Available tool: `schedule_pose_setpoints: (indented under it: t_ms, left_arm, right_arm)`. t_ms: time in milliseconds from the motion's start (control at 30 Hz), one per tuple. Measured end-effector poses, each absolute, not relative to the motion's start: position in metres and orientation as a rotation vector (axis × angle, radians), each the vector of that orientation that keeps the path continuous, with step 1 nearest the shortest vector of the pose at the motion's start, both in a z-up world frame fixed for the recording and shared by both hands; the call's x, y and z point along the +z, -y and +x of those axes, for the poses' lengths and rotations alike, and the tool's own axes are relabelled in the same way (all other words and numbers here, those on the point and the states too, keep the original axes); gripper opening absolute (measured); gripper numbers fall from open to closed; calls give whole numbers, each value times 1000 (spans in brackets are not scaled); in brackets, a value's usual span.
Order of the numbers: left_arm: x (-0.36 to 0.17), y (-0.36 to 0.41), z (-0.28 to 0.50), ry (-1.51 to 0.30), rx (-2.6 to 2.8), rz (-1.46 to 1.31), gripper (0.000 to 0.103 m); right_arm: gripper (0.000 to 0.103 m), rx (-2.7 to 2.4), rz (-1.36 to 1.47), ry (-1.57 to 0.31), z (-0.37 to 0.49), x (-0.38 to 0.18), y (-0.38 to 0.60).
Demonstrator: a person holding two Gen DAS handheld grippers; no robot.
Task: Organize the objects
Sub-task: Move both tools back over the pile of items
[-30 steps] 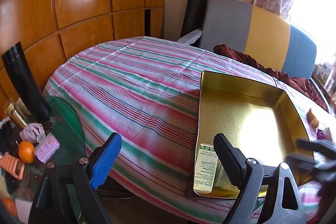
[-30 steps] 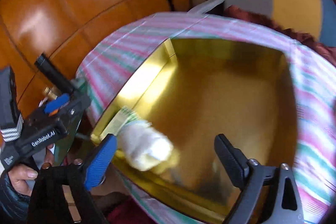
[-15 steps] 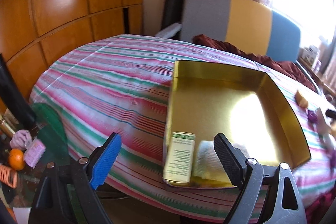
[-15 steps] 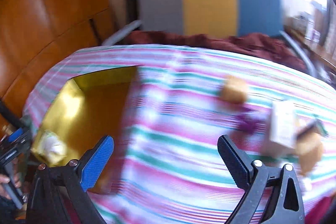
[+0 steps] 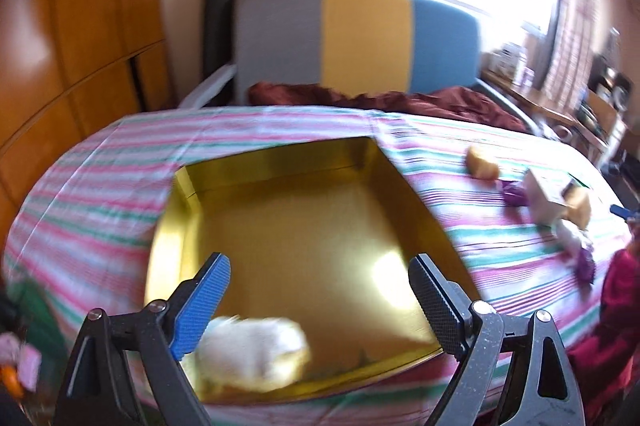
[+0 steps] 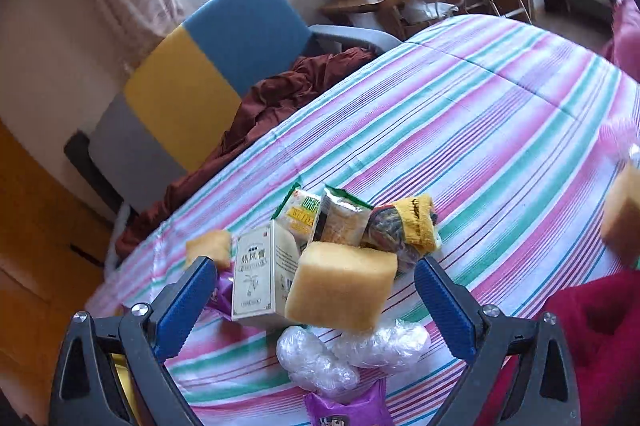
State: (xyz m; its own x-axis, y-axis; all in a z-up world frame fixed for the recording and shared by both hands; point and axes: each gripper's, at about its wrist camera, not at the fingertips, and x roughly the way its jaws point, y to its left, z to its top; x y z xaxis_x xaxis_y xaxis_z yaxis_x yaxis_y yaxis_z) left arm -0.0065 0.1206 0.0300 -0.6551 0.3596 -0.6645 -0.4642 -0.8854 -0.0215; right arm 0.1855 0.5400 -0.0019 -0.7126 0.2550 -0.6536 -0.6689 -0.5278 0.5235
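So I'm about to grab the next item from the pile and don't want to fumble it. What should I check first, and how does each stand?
1. Right hand-held gripper open and empty: ok.
2. Right hand-held gripper aimed at the pile: ok, the sponge lies between the fingers, untouched.
3. Sponge free to lift: cannot tell, it leans against the white box and sits over the plastic-wrapped bundles.
4. Room in the gold tray: ok, only a white bundle shows, at the near edge.
5. Left hand-held gripper clear of the pile: ok, open over the tray.
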Motion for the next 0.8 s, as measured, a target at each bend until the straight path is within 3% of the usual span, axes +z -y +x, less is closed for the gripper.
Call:
schedule_pose_setpoints:
  t_ms: [333, 800]
  left_arm:
    - [46, -241, 5, -317, 2281, -917, 94]
    - [12, -358, -13, -454, 2115, -1007, 94]
  right_arm:
    - [101, 2247, -679, -1219, 186, -10, -545]
    - [101, 2269, -673, -1310, 185, -15, -547]
